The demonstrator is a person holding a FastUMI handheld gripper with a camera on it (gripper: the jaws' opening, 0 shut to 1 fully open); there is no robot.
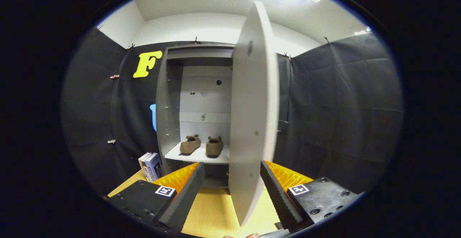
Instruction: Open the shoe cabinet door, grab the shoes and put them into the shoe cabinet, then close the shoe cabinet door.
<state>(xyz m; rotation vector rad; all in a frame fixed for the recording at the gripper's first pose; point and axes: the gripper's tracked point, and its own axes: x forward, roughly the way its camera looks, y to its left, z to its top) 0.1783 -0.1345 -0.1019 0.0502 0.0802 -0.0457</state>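
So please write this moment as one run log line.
claw: open, around door edge | cabinet door: part open | shoes: both on shelf | next: close door

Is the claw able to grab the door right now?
Probably yes. The claw is open, and the door's edge stands between its two fingers with nothing in front. The shoes already sit on the cabinet shelf.

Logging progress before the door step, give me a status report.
Gripper open, tall white cabinet door edge between its fingers, untouched. Two brown fuzzy slippers on white cabinet shelf. Door ajar. Nothing in the way.
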